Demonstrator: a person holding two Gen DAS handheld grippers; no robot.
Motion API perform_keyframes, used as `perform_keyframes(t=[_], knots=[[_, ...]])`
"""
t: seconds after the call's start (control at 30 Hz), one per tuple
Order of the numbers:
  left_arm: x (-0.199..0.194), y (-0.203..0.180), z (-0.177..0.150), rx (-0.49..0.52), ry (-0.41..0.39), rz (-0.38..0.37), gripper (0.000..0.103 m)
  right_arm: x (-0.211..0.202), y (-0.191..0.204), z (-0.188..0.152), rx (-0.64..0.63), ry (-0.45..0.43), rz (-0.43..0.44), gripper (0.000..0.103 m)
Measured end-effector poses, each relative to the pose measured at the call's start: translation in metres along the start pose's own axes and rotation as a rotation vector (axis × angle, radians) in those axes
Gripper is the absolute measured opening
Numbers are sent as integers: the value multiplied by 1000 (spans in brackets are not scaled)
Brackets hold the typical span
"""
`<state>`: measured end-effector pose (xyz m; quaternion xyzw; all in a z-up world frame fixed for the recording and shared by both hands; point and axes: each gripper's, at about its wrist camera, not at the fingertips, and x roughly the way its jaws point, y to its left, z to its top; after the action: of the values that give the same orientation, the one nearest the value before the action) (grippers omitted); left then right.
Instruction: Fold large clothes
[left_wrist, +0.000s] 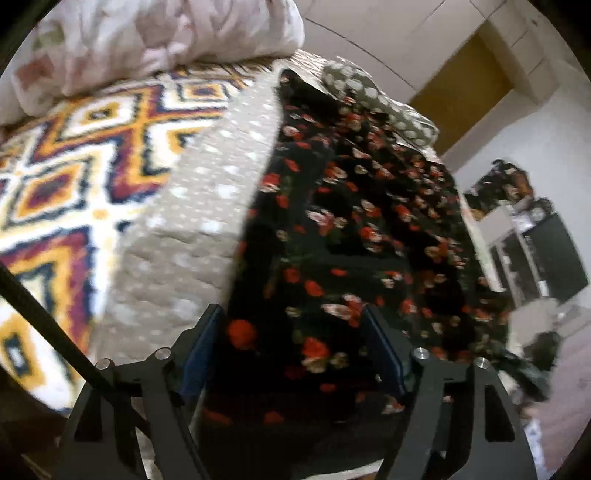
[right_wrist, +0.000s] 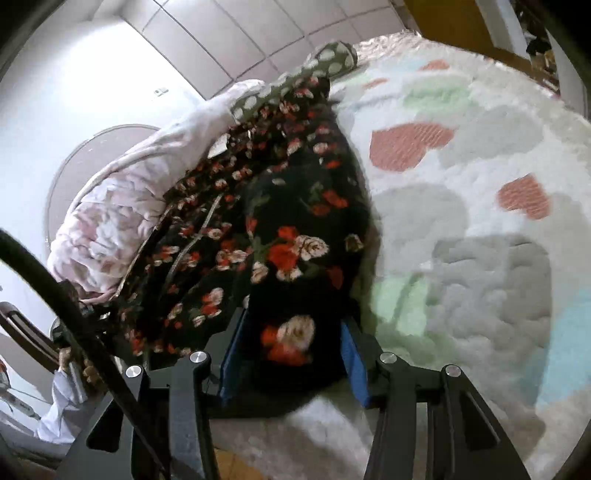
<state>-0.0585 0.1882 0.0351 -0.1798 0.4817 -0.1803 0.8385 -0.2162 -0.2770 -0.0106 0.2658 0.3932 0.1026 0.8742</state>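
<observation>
A bed is carrying a black floral garment (soft, light, floppy); both tongs, left and right, are standing spread around its folded edge, the best place for gripping.

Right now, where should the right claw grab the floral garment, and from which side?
Probably the near folded end of the floral garment, coming low from the bed's near edge. That end bulges up off the heart-print blanket and already sits between the right claw pads; its far part lies flatter.
</observation>
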Motion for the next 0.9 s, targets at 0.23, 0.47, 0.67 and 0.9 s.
perform_keyframes(t=[0.23,0.47,0.67,0.9], knots=[[16,-32,-3,92,51,72,40,23,-5,10,12,-61,4,53],[-3,-29,2,6,29,83,15,12,-6,0,77,-65,17,25],[-46,-42,-2,-7,-58,58,13,-15,-1,9,126,-37,90,14],[-86,-45,-52,-12,-65,32,12,-69,-8,-10,110,-10,124,14]])
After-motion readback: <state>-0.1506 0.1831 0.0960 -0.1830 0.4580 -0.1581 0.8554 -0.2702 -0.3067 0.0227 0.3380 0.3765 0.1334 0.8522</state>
